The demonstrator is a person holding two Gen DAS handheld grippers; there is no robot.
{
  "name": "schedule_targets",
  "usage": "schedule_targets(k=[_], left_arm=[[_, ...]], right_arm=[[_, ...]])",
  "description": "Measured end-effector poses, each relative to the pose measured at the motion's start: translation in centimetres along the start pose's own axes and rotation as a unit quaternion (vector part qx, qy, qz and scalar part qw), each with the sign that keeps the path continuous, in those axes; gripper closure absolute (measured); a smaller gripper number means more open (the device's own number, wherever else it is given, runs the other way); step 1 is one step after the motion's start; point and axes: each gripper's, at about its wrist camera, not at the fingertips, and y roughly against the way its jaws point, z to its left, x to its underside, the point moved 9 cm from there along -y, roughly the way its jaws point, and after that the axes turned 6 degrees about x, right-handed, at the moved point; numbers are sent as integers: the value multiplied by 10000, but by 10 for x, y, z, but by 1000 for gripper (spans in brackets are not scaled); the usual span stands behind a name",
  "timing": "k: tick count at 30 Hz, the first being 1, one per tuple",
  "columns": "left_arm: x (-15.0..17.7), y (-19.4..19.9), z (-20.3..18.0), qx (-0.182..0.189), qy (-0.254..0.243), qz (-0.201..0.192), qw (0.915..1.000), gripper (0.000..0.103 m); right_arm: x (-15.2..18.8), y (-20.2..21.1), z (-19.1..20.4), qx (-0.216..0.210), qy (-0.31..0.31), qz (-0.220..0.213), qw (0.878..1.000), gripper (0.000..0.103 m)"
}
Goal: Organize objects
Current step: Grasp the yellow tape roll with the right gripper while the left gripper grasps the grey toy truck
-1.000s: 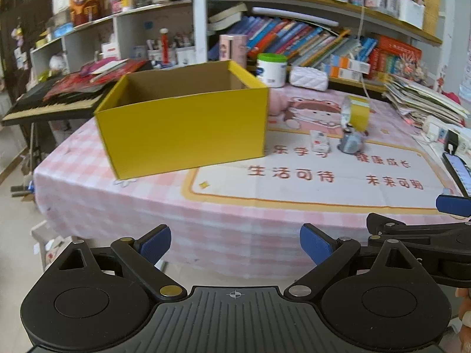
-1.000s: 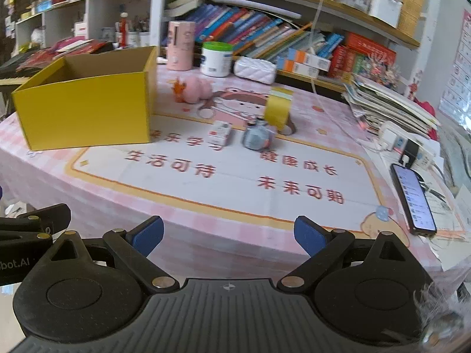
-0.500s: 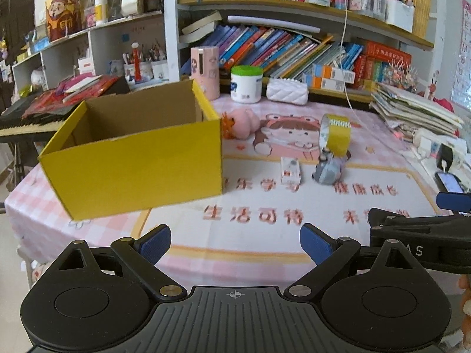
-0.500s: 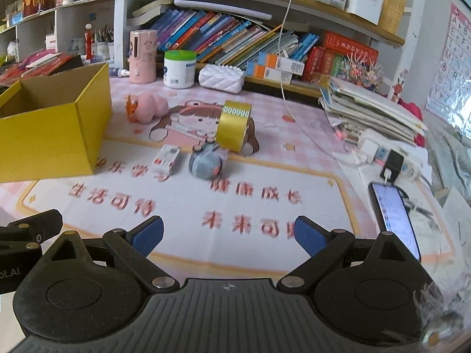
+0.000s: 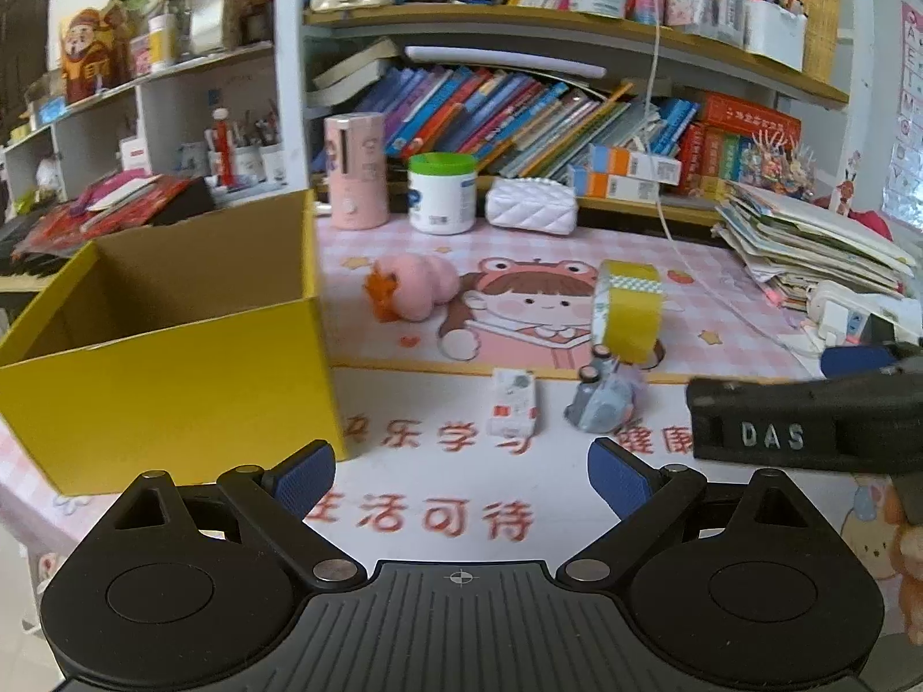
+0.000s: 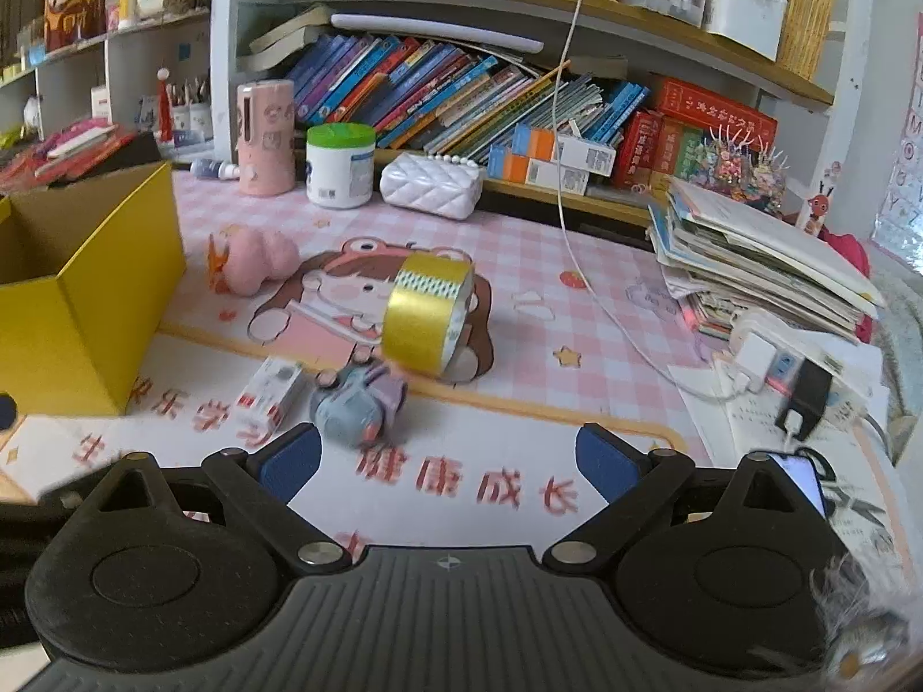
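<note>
An open yellow cardboard box (image 5: 167,380) stands empty on the table's left; it also shows in the right wrist view (image 6: 86,300). A pink plush toy (image 5: 412,285) (image 6: 254,256), a yellow tape roll (image 5: 629,311) (image 6: 427,314), a small white carton (image 5: 513,403) (image 6: 268,395) and a grey toy (image 5: 603,398) (image 6: 352,403) lie on the cartoon mat. My left gripper (image 5: 461,478) is open and empty, just short of the carton. My right gripper (image 6: 447,461) is open and empty, just short of the grey toy.
A pink cylinder (image 5: 355,170), a green-lidded white jar (image 5: 441,193) and a white quilted pouch (image 5: 531,207) stand at the back under bookshelves. A stack of books (image 6: 761,259), chargers (image 6: 802,398) and a phone (image 6: 802,481) lie at the right. A cable (image 6: 582,265) hangs down.
Both grippers have moved forward over the table edge toward the small objects. The box and items now look nearer. Both stay open.
</note>
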Motion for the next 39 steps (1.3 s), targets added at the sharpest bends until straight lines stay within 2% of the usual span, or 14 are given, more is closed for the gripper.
schedule_targets(k=[7, 14, 17, 21, 25, 27, 30, 31, 33, 36, 39], left_arm=[[-6, -25, -18, -119, -3, 164, 9998, 7], [-10, -45, -30, -180, -1, 339, 9993, 7], [-13, -53, -34, -165, -50, 405, 9990, 7], [-16, -65, -37, -153, -106, 487, 9986, 7], [-19, -76, -44, -42, -210, 569, 9982, 7], [-20, -82, -49, 36, -265, 603, 9978, 7], [-21, -92, -56, 174, -340, 670, 9970, 7], [-21, -95, -59, 204, -366, 712, 9966, 8], [-20, -103, -64, 206, -457, 818, 9954, 8], [-20, -114, -69, 202, -560, 922, 9940, 17], [-20, -124, -74, 244, -552, 1002, 9931, 23]], right_arm=[[-15, -26, -15, -364, -121, -20, 9993, 10], [-32, -58, -18, -812, -221, 58, 9964, 24], [-39, -79, -20, -957, -381, 159, 9946, 25], [-50, -103, -14, -1253, -477, 253, 9907, 26], [-56, -125, -1, -1645, -577, 442, 9837, 31], [-57, -133, 5, -1791, -614, 547, 9804, 36], [-59, -141, 11, -1913, -540, 643, 9779, 53], [-60, -143, 12, -1928, -503, 662, 9777, 63], [-63, -144, 10, -1968, -494, 680, 9768, 65], [-70, -136, 1, -2072, -583, 465, 9754, 67], [-72, -128, -11, -2051, -536, 386, 9765, 82]])
